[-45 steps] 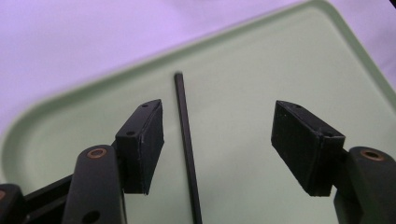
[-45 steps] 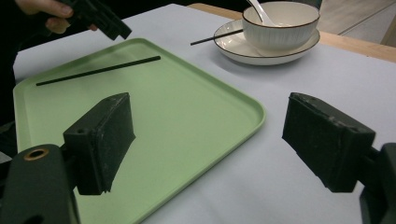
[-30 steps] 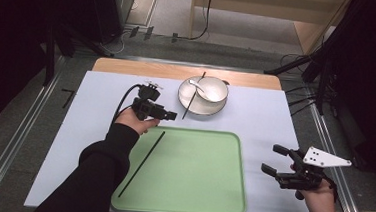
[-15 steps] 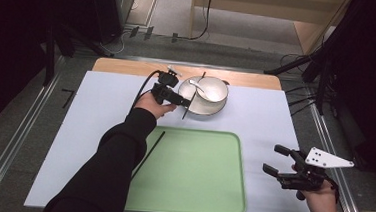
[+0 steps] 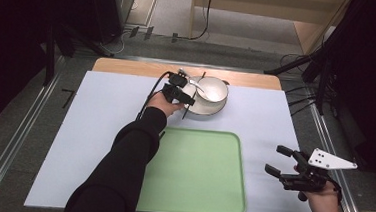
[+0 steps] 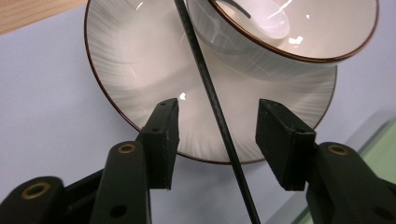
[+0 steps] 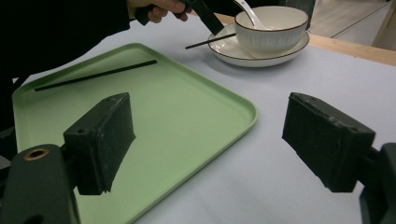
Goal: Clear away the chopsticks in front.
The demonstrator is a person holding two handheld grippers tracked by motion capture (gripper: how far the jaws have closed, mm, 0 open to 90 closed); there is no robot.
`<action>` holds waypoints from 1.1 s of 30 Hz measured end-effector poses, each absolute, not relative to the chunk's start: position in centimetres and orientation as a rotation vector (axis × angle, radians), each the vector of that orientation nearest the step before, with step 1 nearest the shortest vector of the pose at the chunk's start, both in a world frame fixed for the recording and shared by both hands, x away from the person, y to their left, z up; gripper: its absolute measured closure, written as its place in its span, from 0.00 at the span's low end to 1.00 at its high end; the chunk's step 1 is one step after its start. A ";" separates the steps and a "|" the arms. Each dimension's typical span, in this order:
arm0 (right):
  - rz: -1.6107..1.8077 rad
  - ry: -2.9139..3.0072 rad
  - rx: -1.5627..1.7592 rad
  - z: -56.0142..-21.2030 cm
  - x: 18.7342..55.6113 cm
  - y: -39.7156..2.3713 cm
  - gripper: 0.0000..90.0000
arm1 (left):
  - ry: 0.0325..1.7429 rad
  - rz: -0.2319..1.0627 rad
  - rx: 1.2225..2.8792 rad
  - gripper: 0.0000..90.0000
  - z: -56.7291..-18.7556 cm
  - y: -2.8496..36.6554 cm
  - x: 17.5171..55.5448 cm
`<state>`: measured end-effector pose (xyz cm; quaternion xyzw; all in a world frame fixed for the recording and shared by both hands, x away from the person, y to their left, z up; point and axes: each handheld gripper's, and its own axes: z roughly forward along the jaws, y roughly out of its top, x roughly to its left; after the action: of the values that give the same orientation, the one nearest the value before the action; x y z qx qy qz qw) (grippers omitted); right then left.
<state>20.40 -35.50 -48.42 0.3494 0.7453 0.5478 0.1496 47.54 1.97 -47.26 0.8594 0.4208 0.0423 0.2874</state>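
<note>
A green tray (image 5: 195, 186) lies on the table, one black chopstick (image 7: 95, 74) already on it. Behind it sits a white saucer (image 6: 140, 70) bearing a bowl (image 5: 212, 90). A second chopstick (image 6: 210, 100) leans across the saucer: thin, stiff, light, probably slippery, best pinched mid-shaft. The left gripper (image 6: 217, 128) has just been closing around it, pads not touching. The right gripper (image 7: 208, 133) waits spread wide.

Open surface (image 5: 99, 125) lies along the left edge and near the right edge, where the right gripper (image 5: 284, 168) hovers unhindered. Toward the far edge, the bowl (image 5: 214, 90) on its plate (image 6: 140, 70) and a leaning chopstick (image 6: 210, 98) crowd the left gripper (image 5: 184, 98).
</note>
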 end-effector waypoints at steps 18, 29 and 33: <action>1.577 2.142 1.003 -48.4 20.4 -35.5 0.19 | 1.241 0.120 2.281 0.87 -49.2 1.1 48.5; 1.578 2.140 1.003 -48.4 20.3 -35.6 0.19 | 1.332 0.103 2.220 0.95 -48.7 1.8 48.9; 1.579 2.140 1.005 -48.3 20.3 -35.6 0.19 | 1.353 0.106 2.196 0.95 -47.7 2.8 49.0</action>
<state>20.31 -35.56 -48.35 0.3495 0.7444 0.5491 0.1489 48.96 2.82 -47.67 0.8175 0.5036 0.0396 0.2766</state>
